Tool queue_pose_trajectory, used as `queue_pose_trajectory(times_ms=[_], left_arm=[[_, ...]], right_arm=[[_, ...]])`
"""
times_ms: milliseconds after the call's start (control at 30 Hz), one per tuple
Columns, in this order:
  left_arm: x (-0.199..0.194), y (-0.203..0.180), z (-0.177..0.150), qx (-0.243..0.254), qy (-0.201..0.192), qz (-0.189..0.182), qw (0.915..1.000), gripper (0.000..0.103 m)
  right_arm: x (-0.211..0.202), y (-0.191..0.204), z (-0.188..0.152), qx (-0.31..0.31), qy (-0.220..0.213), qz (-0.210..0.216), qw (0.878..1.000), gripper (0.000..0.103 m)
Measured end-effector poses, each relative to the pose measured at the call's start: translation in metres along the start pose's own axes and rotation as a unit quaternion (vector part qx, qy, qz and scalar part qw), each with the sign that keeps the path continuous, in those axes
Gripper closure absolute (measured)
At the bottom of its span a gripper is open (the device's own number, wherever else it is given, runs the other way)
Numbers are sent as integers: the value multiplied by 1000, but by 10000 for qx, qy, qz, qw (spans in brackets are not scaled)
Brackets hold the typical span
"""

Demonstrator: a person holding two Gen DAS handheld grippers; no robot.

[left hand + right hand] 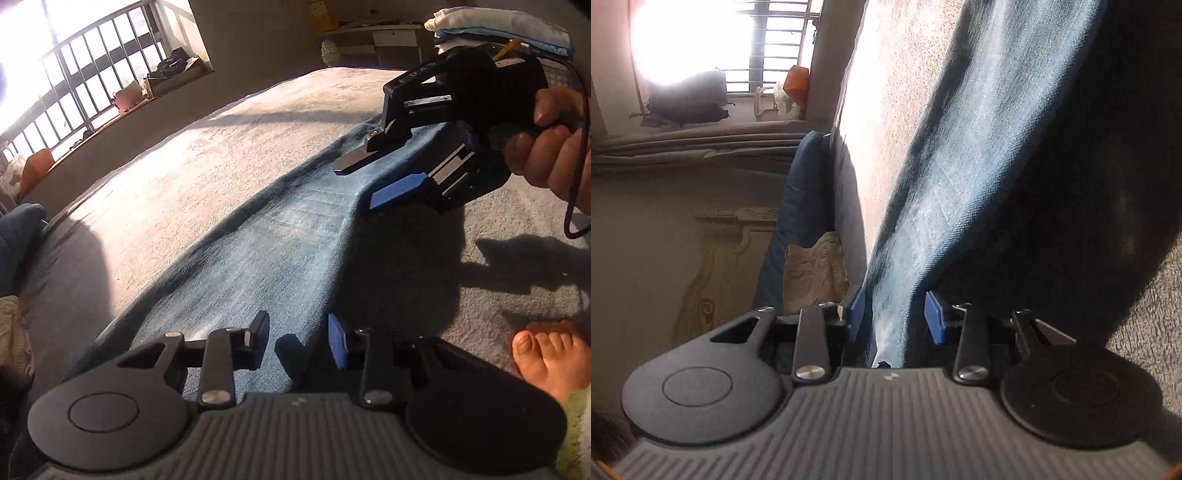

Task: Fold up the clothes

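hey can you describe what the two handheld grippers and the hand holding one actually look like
Both are black. The left gripper has a ribbed grey base, two round discs, silver screws and flat blue pads. The right gripper is the same build, with one blue finger, one bare metal-edged finger, white letters on its body and a black cable trailing away. The hand gripping it is bare, with no glove or sleeve visible.

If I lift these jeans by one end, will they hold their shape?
Probably not: the jeans lie flat and creased on the bed, so they would likely droop. The thick denim looks fairly heavy and unlikely to slip.
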State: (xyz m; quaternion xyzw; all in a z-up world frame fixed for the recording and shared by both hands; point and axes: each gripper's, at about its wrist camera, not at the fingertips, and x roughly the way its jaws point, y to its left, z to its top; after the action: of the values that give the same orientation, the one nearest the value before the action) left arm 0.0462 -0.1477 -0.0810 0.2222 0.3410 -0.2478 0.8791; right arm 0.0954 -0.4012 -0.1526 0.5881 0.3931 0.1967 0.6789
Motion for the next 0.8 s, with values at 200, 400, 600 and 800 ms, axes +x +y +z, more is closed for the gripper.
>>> queue_pose_trajectory(times_ms=[200,400,600,800], left_arm=[[1,28,3,-1148,23,-318,9929,95],[-5,33,3,-1445,-165,-277,9890,98],[-13,37,6,-1684,-405,-223,9846,98],[-18,37,4,-1784,-462,-243,9826,99]], right_arm=[[-5,4,10,-121,-143,260,9995,68],[-16,16,4,-1193,150,0,9927,69],[3,43,-27,-3384,253,-1262,9321,83],[37,57,-43,-4507,83,-1654,8772,86]])
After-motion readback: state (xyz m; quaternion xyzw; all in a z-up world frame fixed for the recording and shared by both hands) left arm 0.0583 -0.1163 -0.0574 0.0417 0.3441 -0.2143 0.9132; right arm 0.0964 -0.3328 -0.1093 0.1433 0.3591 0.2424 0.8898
